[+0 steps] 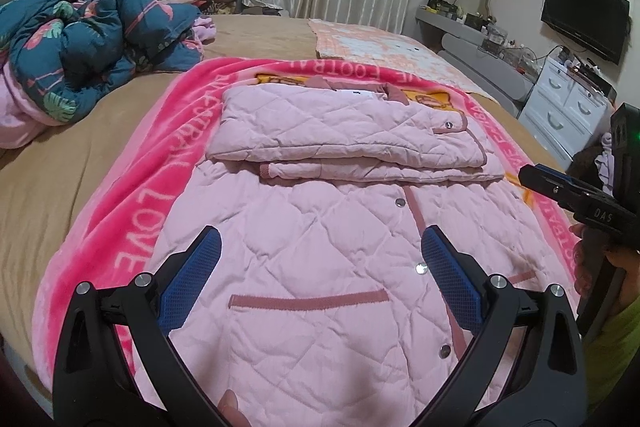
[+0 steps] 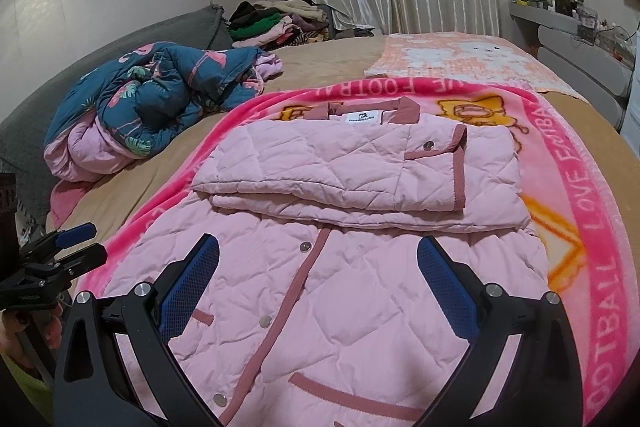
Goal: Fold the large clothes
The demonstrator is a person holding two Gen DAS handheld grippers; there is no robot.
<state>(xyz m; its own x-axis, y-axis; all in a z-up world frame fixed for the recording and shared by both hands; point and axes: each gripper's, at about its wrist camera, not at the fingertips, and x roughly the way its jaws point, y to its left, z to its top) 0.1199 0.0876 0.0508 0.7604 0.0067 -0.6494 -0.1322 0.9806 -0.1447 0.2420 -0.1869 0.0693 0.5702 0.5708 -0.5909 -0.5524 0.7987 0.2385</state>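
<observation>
On the bright pink blanket (image 1: pixel 120 195) lies my pink quilted jacket (image 1: pixel 320 267), snaps up, its sleeves folded flat across the chest — collar at the far end. Above its hem I hold the left gripper (image 1: pixel 320 279) and right gripper (image 2: pixel 318 281), both jaws wide and empty — over the tan bed (image 1: pixel 52 167).

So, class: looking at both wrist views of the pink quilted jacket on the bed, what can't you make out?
- Pink quilted jacket: its near hem is cut off by the bottom edge and the left gripper in the left wrist view.
- White neck label: print too small to read in the right wrist view.
- Folded sleeves: whatever lies beneath the top layer is hidden.
- Right gripper: its own fingers cover part of the jacket.
</observation>
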